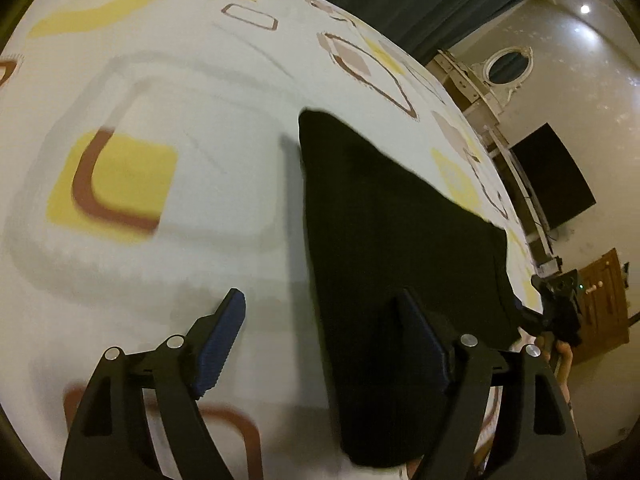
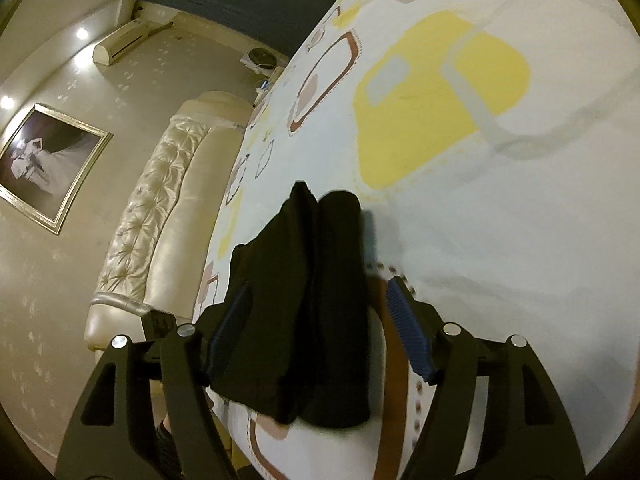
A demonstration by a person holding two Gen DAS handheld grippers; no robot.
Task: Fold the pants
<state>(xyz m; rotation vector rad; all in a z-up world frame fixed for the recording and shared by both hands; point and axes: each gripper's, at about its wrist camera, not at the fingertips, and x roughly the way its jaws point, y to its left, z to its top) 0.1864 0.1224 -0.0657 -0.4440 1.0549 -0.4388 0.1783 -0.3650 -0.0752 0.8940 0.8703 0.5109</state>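
The black pants (image 1: pixel 384 248) lie flat on the patterned bedsheet (image 1: pixel 168 92), tapering to a far point. My left gripper (image 1: pixel 328 340) is open; its right finger is over the near end of the pants, its left finger over bare sheet. In the right wrist view the pants (image 2: pixel 304 300) lie as a narrow folded strip with a raised crease between my open right gripper's (image 2: pixel 320 332) fingers. The right gripper also shows at the far edge of the left wrist view (image 1: pixel 560 300).
A cream tufted headboard (image 2: pixel 160 216) and framed picture (image 2: pixel 44 168) lie left of the bed. A dark screen (image 1: pixel 552 176), wooden door (image 1: pixel 604 300) and oval mirror (image 1: pixel 508 66) stand beyond the bed's right edge. The bed edge runs close behind the pants.
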